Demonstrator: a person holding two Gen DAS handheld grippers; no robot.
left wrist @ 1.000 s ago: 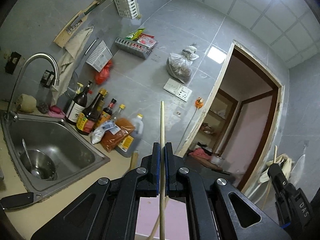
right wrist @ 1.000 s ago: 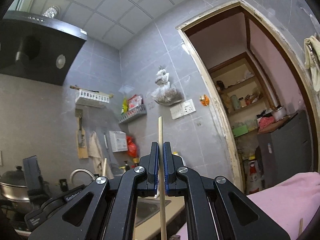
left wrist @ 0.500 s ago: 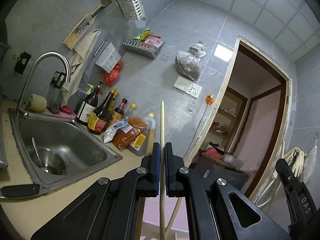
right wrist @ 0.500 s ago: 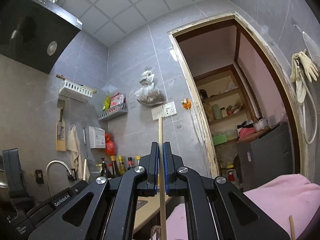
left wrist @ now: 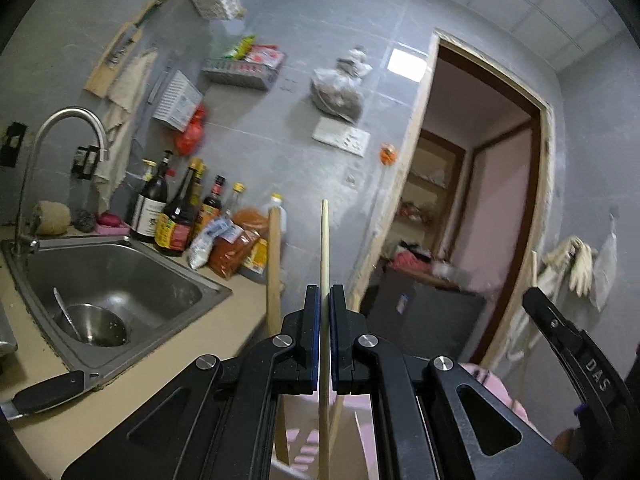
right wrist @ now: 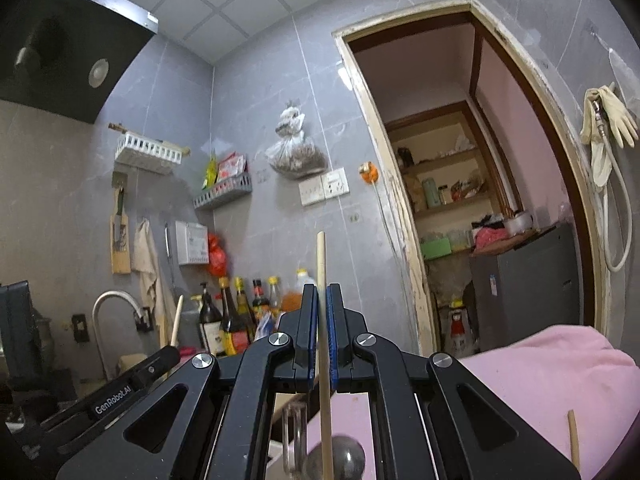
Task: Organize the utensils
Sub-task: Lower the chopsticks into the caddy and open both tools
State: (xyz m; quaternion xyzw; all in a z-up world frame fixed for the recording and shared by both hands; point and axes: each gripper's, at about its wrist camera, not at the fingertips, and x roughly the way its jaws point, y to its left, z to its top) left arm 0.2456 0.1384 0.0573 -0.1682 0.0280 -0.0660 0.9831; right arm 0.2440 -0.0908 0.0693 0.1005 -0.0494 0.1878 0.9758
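My left gripper (left wrist: 325, 292) is shut on a thin wooden chopstick (left wrist: 325, 240) that stands upright between its jaws, high above the counter. Just left of it a wider wooden handle (left wrist: 274, 272) rises from below, and a second thin stick (left wrist: 338, 420) leans under the jaws. My right gripper (right wrist: 322, 290) is likewise shut on an upright chopstick (right wrist: 321, 260). Below it sit a round metal ladle bowl (right wrist: 340, 460) and a clear holder (right wrist: 294, 432). Another stick end (right wrist: 573, 440) pokes up by the pink cloth (right wrist: 540, 380).
A steel sink (left wrist: 120, 276) with a bowl and spoon lies to the left under a faucet (left wrist: 68, 120). Sauce bottles (left wrist: 176, 216) and bags line the wall. A black handle (left wrist: 44, 394) rests on the counter edge. An open doorway (right wrist: 480, 200) stands right, a range hood (right wrist: 60, 40) upper left.
Both grippers have sunk a little while keeping their chopsticks. The left view has rolled more level, and the wide wooden handle has come up beside its chopstick.
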